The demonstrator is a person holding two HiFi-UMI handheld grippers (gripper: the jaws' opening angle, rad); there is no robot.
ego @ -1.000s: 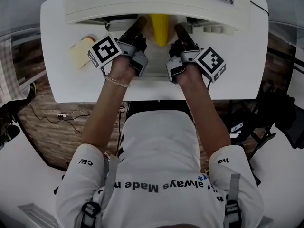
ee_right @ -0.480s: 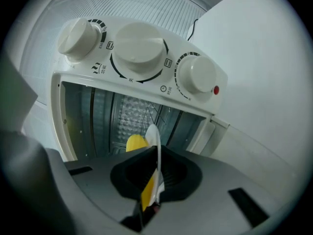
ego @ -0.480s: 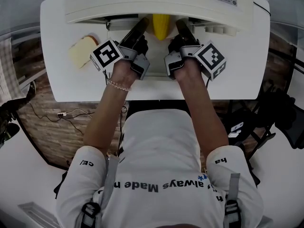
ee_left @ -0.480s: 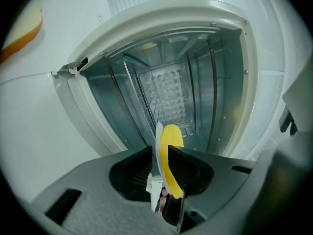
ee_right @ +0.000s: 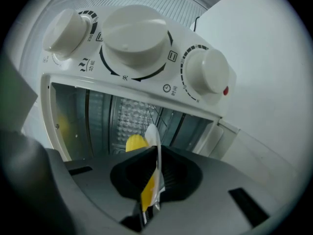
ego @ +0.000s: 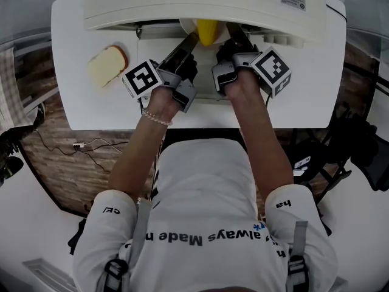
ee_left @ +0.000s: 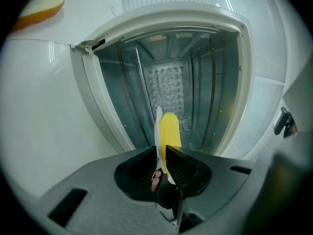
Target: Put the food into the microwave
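Note:
A white plate [ego: 188, 25] carrying a yellow piece of food [ego: 206, 30] is held level at the mouth of the cream microwave [ego: 200, 2]. My left gripper [ego: 192, 38] is shut on the plate's left rim and my right gripper [ego: 233, 30] on its right rim. In the left gripper view the jaws [ee_left: 163, 148] pinch the thin plate edge, with the yellow food [ee_left: 169, 129] beyond and the open metal cavity [ee_left: 176, 82] ahead. In the right gripper view the jaws [ee_right: 157, 153] clamp the rim [ee_right: 153, 133] under the microwave's knobs [ee_right: 132, 38].
A slice of bread [ego: 106, 64] lies on the white table [ego: 304, 96] to the left of the microwave; it also shows in the left gripper view's corner as the bread [ee_left: 41, 6]. The microwave's door frame [ee_left: 93, 92] borders the opening.
The plate with the yellow food has gone further under the microwave's top. My left gripper's marker cube has swung right and nearer, uncovering the bread slice.

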